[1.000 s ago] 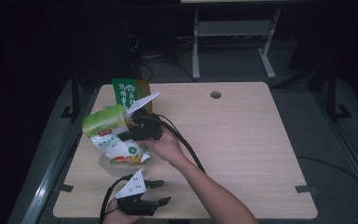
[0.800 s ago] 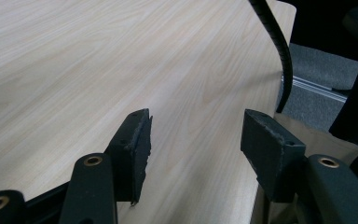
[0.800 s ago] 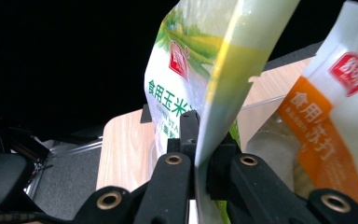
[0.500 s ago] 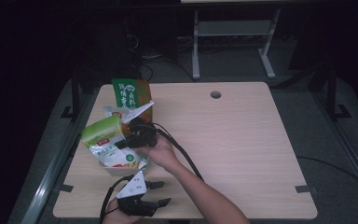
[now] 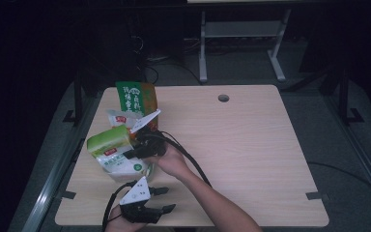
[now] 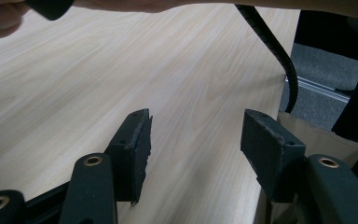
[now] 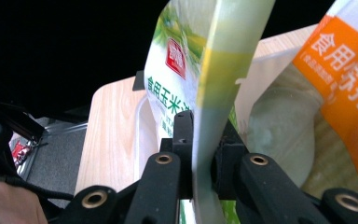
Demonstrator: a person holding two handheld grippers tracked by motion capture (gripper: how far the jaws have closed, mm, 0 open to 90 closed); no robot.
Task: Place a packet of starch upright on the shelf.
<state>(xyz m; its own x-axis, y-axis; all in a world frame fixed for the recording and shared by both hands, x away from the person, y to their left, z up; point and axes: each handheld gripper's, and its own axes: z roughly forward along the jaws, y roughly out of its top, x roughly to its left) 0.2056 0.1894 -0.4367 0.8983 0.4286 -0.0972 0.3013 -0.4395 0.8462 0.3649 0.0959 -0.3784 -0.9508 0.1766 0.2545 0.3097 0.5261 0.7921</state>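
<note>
- Since the earlier frame: green bag (image 5: 111, 145) lowered from above the table (image 5: 251, 145) onto the white bag (image 5: 125, 166) at the left edge; right gripper (image 5: 134, 151) down with it.
- Right gripper jaws just opening a little; in the right gripper view the bag's flat sealed edge (image 7: 214, 93) sits between the pads, apparently gripped, though loosening.
- Reads as a set-down about to end in release; bag looks to be at its resting place.
- Left gripper (image 5: 166, 200) parked at the near edge, no change in place; jaws apart, nothing between them, bare wood beyond the pads (image 6: 135, 144).
- Tall green pouch (image 5: 135, 99) upright just behind the pile; an orange-and-white bag (image 7: 335, 84) lies close beside the held one.
- Risk: green bag perched on another bag, may slide off towards the table edge once let go.
</note>
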